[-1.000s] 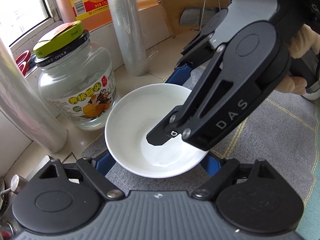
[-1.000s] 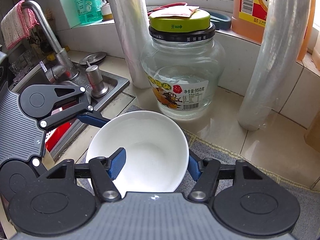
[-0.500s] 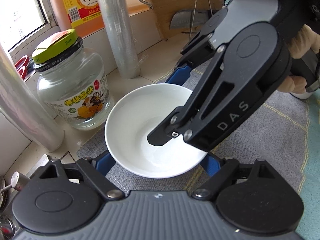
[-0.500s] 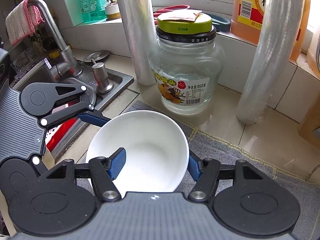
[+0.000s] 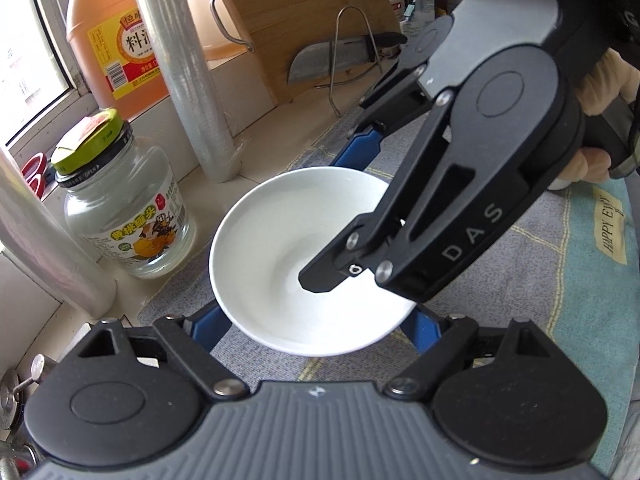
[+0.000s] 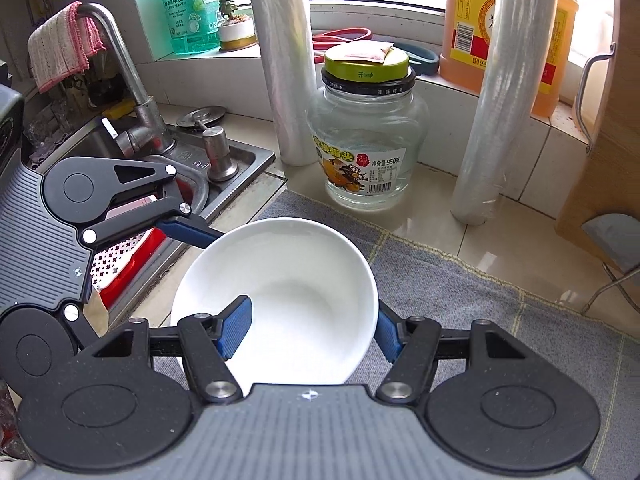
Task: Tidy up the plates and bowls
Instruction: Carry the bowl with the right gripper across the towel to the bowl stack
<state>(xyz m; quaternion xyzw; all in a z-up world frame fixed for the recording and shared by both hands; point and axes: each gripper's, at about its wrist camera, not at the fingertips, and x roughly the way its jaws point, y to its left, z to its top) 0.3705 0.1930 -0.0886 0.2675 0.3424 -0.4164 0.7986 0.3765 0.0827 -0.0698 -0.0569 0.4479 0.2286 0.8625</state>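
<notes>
Both grippers grip the white bowl (image 6: 280, 300) above the grey mat (image 6: 500, 320), left gripper (image 5: 316, 328) outside, right gripper (image 6: 308, 332) across its rim, near a jar (image 6: 368, 136); only the right view shows the sink (image 6: 224, 168).

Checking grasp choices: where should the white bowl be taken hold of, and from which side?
On the white bowl, likely the outer wall below the rim, pads on opposite sides, coming down at a slant as the left gripper does. It is round, mouth up, flaring upward, so the rim catches on the pads.
</notes>
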